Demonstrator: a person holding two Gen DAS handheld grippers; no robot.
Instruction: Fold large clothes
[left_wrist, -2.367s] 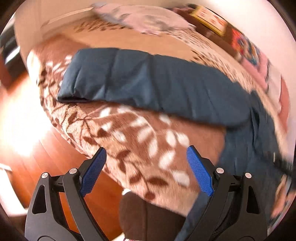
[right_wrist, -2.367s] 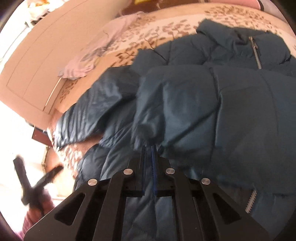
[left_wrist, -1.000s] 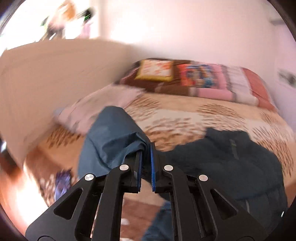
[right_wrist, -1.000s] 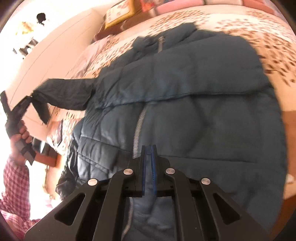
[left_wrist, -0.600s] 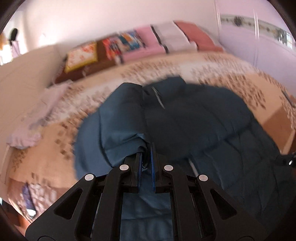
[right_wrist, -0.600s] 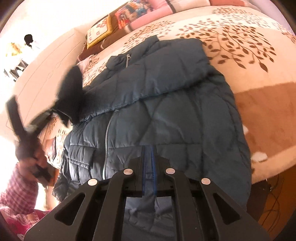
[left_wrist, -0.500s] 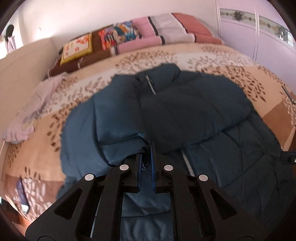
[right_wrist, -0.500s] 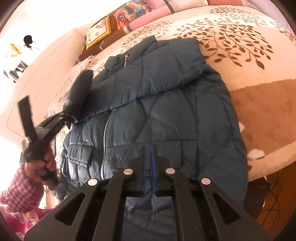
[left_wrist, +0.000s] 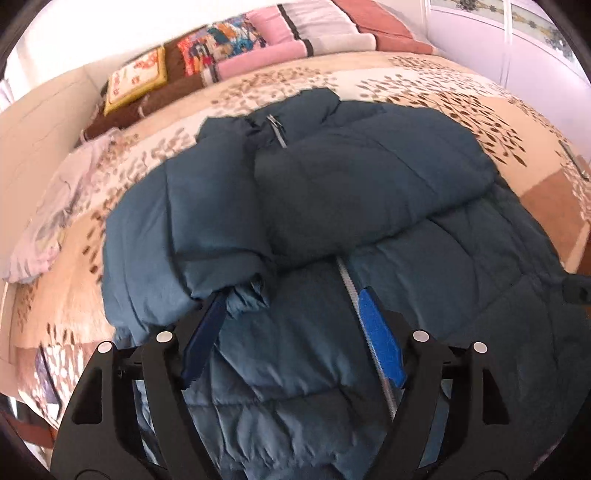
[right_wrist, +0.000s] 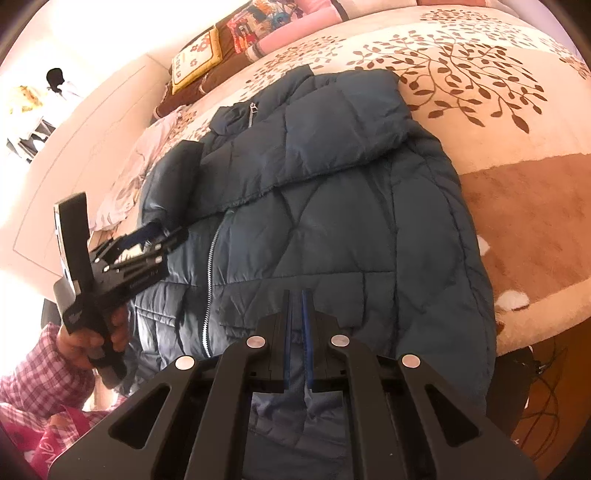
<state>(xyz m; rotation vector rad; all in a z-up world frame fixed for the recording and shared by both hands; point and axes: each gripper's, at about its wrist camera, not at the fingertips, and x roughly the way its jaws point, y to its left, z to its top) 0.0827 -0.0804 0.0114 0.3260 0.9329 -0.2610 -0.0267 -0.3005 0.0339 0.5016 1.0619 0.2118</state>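
A dark teal puffer jacket (left_wrist: 369, 206) lies front up on the bed, zipper (left_wrist: 347, 280) down the middle; it also shows in the right wrist view (right_wrist: 332, 221). Both sleeves are folded across the chest. My left gripper (left_wrist: 291, 321) is open just above the left sleeve's cuff (left_wrist: 247, 291), which rests on the jacket front by the left pad. The left gripper also shows in the right wrist view (right_wrist: 162, 236). My right gripper (right_wrist: 297, 295) is shut on the jacket's lower hem, with fabric between the pads.
The bed has a cream and brown leaf-pattern cover (right_wrist: 480, 81). A pale lilac garment (left_wrist: 48, 218) lies at the bed's left side. Pillows and folded blankets (left_wrist: 236, 40) line the head. The bed's right edge and dark floor with cables (right_wrist: 543, 369) are close.
My left gripper carried the left sleeve over onto the jacket front, then opened and let the cuff go. The right gripper stayed shut on the hem.
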